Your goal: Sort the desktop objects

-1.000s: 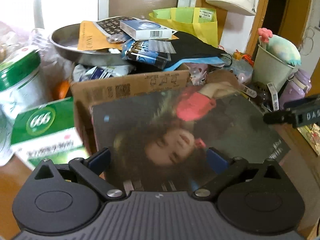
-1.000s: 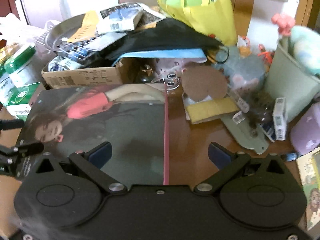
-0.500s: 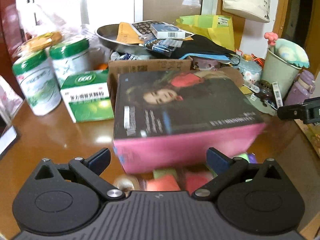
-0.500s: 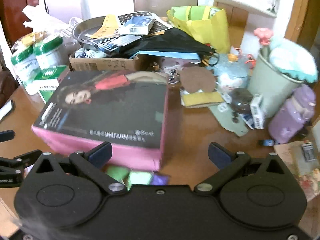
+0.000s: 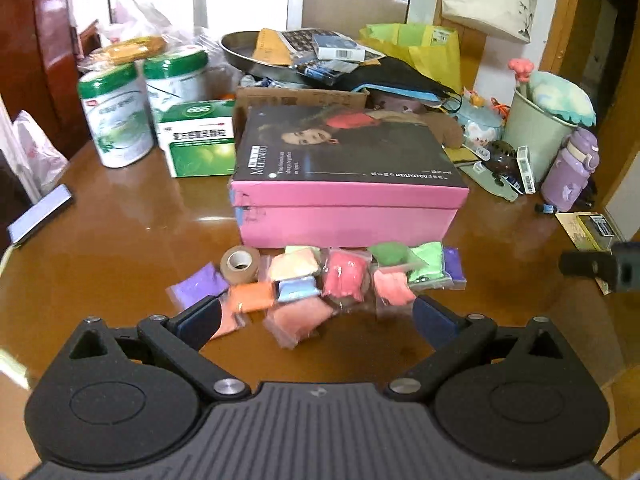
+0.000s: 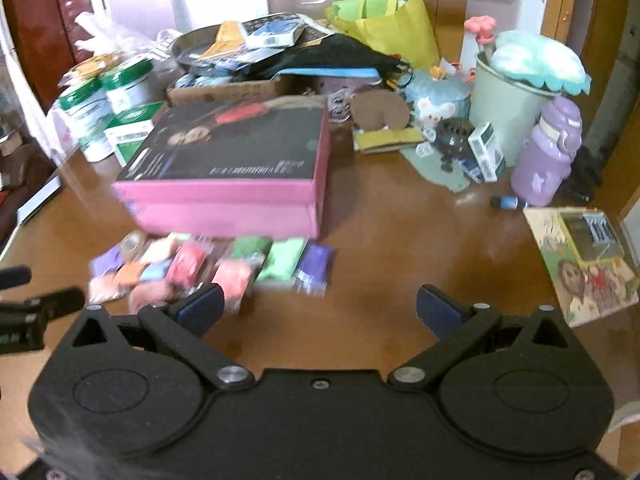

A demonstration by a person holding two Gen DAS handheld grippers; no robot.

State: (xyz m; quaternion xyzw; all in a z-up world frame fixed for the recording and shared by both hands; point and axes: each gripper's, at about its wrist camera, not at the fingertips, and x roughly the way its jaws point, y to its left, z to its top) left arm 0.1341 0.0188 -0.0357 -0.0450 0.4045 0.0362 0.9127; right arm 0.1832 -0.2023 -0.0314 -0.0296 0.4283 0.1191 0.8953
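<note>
A pink box with a dark printed lid (image 5: 344, 184) stands shut on the brown table; it also shows in the right wrist view (image 6: 232, 172). In front of it lies a heap of small coloured clay bags (image 5: 320, 280), also in the right wrist view (image 6: 216, 268), with a tan tape roll (image 5: 240, 266) at its left end. My left gripper (image 5: 316, 316) is open and empty, just short of the bags. My right gripper (image 6: 318, 306) is open and empty, to the right of the bags.
Behind the box are a cardboard carton (image 5: 300, 98), a metal tray of papers (image 5: 256, 50), green tins (image 5: 116, 120) and a green medicine box (image 5: 196, 136). A green bucket (image 6: 508, 108), purple bottle (image 6: 548, 156) and picture book (image 6: 584, 264) stand at right. A phone (image 5: 40, 212) lies left.
Both grippers have pulled back from the box, which was close under them a second ago. The box now stands farther off and the clay bags in front of it have come into view.
</note>
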